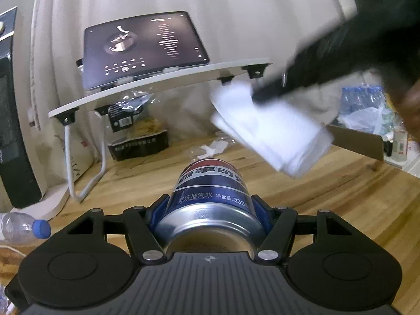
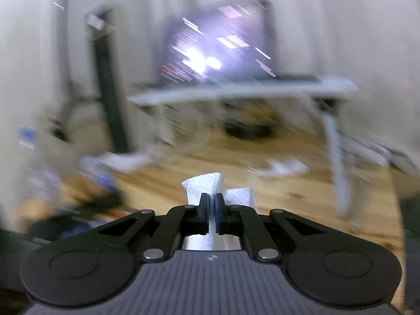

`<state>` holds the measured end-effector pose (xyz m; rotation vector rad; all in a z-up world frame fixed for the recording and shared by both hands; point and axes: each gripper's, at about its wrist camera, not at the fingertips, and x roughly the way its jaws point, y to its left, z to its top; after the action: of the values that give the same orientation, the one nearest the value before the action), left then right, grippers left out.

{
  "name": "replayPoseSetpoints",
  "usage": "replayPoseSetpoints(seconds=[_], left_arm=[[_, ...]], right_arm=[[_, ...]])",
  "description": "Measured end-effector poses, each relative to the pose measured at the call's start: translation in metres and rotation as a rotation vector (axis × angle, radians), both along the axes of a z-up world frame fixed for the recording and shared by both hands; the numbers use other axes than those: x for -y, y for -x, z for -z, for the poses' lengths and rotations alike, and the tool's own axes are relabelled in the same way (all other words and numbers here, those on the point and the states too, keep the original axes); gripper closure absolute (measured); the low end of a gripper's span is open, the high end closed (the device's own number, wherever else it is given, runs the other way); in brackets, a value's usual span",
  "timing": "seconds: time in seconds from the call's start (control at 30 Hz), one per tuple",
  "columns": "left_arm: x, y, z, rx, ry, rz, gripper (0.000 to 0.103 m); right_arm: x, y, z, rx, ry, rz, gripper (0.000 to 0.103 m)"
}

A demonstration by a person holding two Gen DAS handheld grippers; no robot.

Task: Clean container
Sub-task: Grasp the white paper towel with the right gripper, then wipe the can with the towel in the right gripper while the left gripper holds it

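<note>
Wood table: L tool level w/ can.

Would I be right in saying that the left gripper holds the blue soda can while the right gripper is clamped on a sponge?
Not quite: the right gripper is clamped on a folded white paper towel, as the right wrist view shows. The left gripper does hold the blue soda can.

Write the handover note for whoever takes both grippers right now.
Left gripper: shut on the can, which lies along the fingers, base toward the camera, above the wooden table.
Right gripper: shut on a folded white tissue, up in the air beyond the can, to its right.
Done: can and tissue both picked up.
Left: bring the tissue to the can and wipe it; no contact yet.
</note>
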<state>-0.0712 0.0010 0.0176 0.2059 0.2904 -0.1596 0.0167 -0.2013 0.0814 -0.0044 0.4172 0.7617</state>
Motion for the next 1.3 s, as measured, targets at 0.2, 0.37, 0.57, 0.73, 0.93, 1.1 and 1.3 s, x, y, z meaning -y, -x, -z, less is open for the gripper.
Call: replayPoseSetpoints(seconds=[0.2,0.37,0.57,0.73,0.93,1.1,1.3], left_arm=[[0.005,0.005,0.001,0.024,-0.031,0.006,0.036],[0.008,0.010,0.002,0.057,-0.053,0.012,0.036],[0.011,0.015,0.002,0.081,-0.067,0.025,0.036],[0.006,0.012,0.001,0.062,-0.038,0.017,0.036],[0.005,0.014,0.002,0.071,-0.028,0.013,0.036],[0.010,0.018,0.003,0.084,-0.056,0.032,0.036],[0.012,0.019,0.003,0.092,-0.068,0.022,0.036]], right_arm=[[-0.031,0.028,-0.012,-0.046,-0.063,-0.205,0.096],[-0.056,0.031,0.005,-0.040,0.007,-0.244,0.096],[-0.053,0.010,0.009,0.032,0.045,-0.131,0.096],[-0.045,0.026,0.019,-0.057,-0.032,-0.183,0.096],[-0.041,0.052,0.021,-0.121,-0.114,-0.269,0.096],[-0.043,0.020,0.019,-0.070,-0.108,-0.167,0.096],[-0.049,-0.003,0.022,-0.076,-0.117,-0.126,0.095]])
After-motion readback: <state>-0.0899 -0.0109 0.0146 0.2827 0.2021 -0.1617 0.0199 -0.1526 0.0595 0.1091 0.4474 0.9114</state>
